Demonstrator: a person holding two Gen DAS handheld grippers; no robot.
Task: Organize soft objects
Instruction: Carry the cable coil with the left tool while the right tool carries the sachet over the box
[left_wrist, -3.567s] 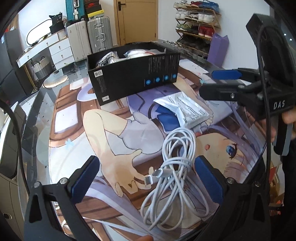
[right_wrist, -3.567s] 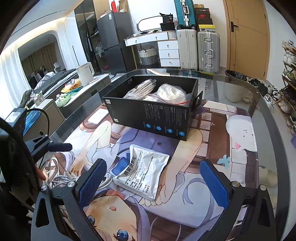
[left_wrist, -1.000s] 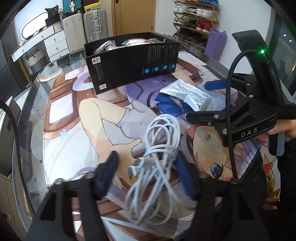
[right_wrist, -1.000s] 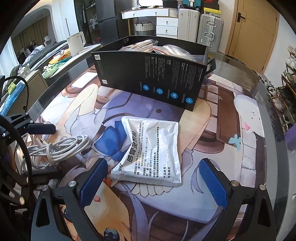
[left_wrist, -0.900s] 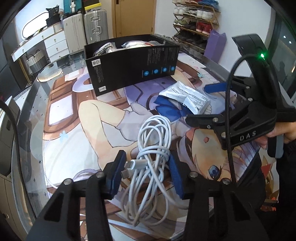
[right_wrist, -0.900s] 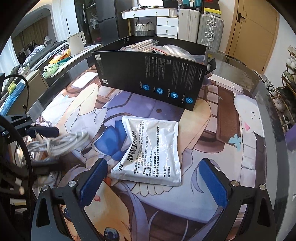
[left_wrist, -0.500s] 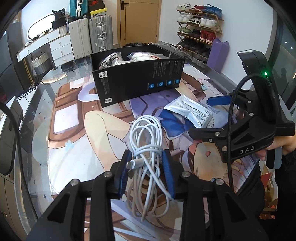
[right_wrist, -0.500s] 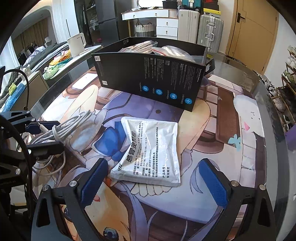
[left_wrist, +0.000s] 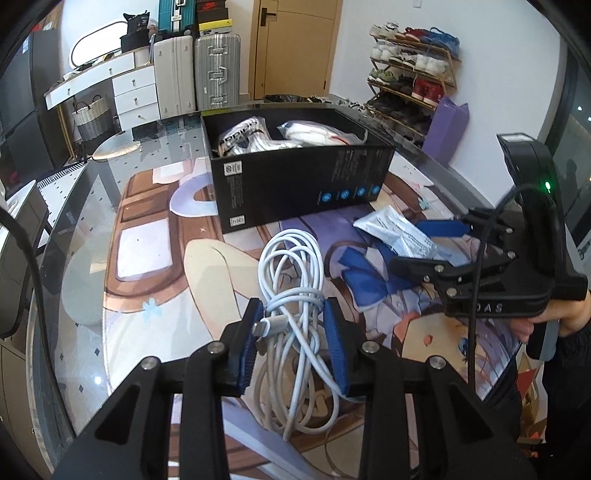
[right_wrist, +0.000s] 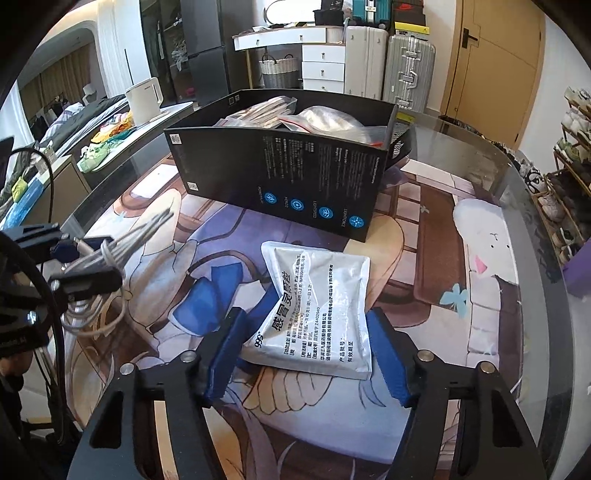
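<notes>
Left gripper (left_wrist: 293, 343): newly clamped on white cable (left_wrist: 291, 280), lifted, bound for black box (left_wrist: 295, 177). Right gripper (right_wrist: 308, 350): narrowed around medicine pouch (right_wrist: 317, 306) before that box, grip not yet certain.

White cable coil (left_wrist: 291, 295), silver pouch (right_wrist: 317, 306), black box (left_wrist: 295, 181)

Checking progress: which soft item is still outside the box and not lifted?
The white medicine pouch, flat on the mat between the right tool's fingers; the cable bundle is clamped by the left tool.

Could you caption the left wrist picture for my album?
Left gripper shut on a white cable, black box ahead.
</notes>
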